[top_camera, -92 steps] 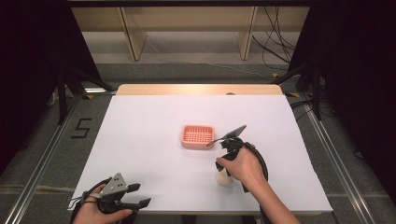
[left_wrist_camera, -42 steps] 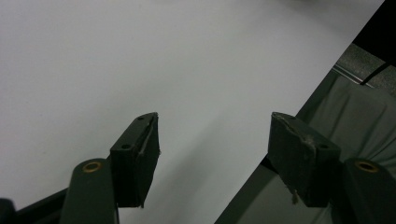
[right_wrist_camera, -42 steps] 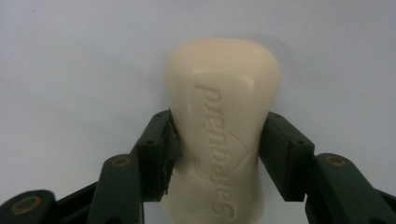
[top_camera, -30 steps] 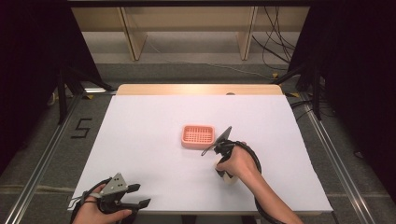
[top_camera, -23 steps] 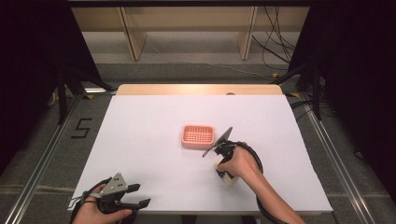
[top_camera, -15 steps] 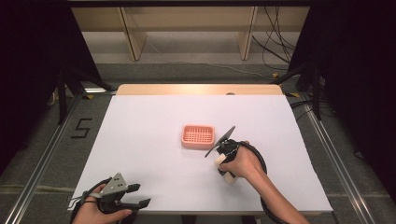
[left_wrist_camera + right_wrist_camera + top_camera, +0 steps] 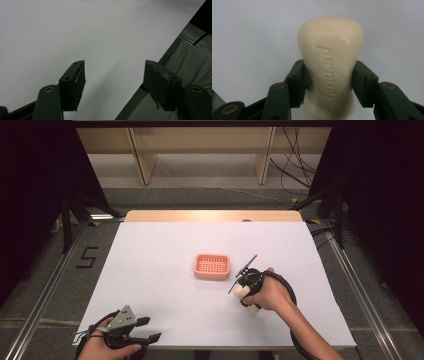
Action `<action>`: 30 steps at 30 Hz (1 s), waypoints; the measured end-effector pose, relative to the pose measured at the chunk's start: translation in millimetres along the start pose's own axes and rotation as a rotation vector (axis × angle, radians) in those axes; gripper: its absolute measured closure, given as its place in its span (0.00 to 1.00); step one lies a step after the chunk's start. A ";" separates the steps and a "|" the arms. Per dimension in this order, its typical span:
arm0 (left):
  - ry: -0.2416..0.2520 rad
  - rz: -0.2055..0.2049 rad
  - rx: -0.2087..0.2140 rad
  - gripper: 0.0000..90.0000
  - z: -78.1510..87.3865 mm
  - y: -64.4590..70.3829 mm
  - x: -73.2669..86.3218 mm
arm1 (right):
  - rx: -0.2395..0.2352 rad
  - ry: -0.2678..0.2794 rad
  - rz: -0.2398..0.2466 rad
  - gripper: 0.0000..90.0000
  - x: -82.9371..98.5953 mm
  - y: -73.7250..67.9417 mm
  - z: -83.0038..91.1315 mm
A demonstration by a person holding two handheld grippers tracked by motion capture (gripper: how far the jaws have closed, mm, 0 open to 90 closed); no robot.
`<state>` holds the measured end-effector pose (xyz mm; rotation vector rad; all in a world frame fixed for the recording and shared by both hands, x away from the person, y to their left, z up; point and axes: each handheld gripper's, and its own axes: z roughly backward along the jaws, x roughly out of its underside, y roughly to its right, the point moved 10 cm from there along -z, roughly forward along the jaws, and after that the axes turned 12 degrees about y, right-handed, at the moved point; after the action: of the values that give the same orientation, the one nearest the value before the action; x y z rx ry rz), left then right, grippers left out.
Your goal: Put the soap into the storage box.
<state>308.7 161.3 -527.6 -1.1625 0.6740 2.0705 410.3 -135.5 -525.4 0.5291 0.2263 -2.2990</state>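
Note:
A cream bar of soap [image 7: 332,57] with embossed lettering stands between the jaws of my right gripper [image 7: 329,75], which is shut on its sides. In the high view that right gripper [image 7: 245,287] is right of the table's middle, with the soap [image 7: 242,292] partly hidden under the hand. I cannot tell whether the soap touches the table. A pink ridged soap dish [image 7: 212,266] lies just to its upper left, apart from it. My left gripper [image 7: 150,329] rests at the front left edge, and in the left gripper view the left gripper [image 7: 115,75] is open around nothing.
The white table [image 7: 165,245] has a wooden strip [image 7: 210,215] along its far edge. Its front edge [image 7: 152,67] runs right under the left gripper. Cables [image 7: 295,175] and shelf legs stand on the floor behind the table.
The right gripper with the soap has drifted slightly right and toward the person, away from the dish, and its tilt has changed. The left gripper has stayed still.

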 end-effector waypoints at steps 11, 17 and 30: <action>-0.002 -0.002 0.000 0.37 0.0 -0.1 0.1 | 0.011 -0.022 0.056 0.56 4.8 14.3 13.1; 0.015 0.016 -0.004 0.37 -1.4 1.6 -1.2 | 0.022 -0.035 0.097 0.56 4.7 22.1 19.3; 0.007 0.002 -0.007 0.37 -0.7 0.5 -0.8 | 0.018 -0.021 0.146 0.56 -3.3 27.0 18.5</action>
<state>309.0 160.3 -527.2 -1.1742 0.6714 2.0727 425.9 -158.1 -507.4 0.5129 0.1522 -2.1658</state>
